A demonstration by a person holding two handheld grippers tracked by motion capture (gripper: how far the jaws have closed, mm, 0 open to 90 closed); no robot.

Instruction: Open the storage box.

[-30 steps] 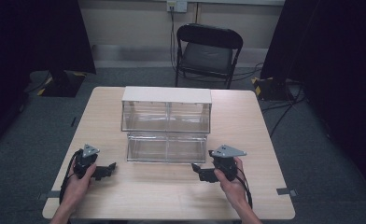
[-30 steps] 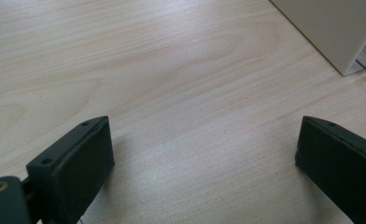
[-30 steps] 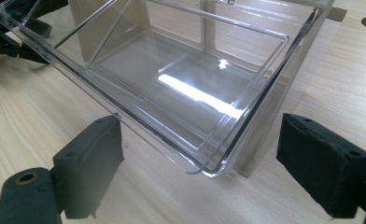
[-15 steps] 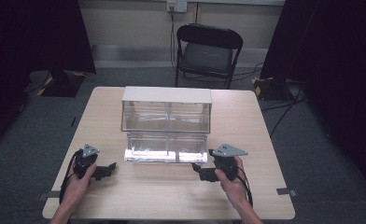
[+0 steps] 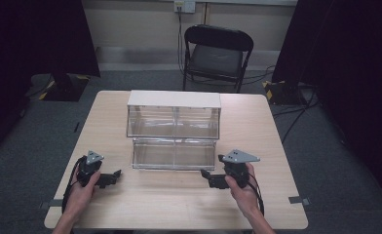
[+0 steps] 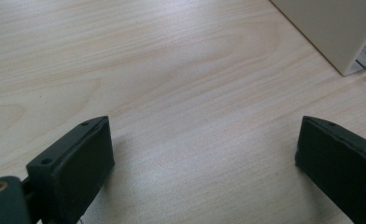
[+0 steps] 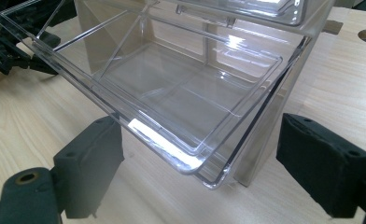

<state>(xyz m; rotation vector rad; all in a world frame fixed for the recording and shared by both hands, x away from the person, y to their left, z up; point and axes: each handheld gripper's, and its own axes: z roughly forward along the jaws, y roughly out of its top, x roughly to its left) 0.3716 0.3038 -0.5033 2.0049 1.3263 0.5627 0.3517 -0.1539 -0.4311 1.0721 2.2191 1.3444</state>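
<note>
Two grippers sit low over the wooden surface (image 5: pixel 179 204), one either side of a clear storage unit. Starting at the left, the left gripper (image 5: pixel 112 176) rests near the front edge, its fingers (image 6: pixel 73 163) spread wide with nothing between them but bare wood; a pale corner of the cabinet (image 6: pixel 340 32) edges into its own camera at the upper right. It is well apart from the drawers and looks idle.

Moving to the middle, the cabinet (image 5: pixel 173 99) stands with a white top and two clear tiers. The lower drawer (image 5: pixel 173 155) is pulled or tilted out toward the person, empty as far as I can see, its front lip hanging forward over the surface.

At the right, the right gripper (image 5: pixel 209 176) is just beside that drawer's front corner. In the right gripper view the drawer (image 7: pixel 172 98) slopes down between its fingers (image 7: pixel 326 163), which stand wide open on either side of the lip, gripping nothing.

My worry is the drawer's tilt: a shove from that right gripper, coming in at the corner instead of squarely, could skew it in its tracks and jam it, or push the light cabinet backward. Closing on the thin clear lip could also let it slip out.
</note>
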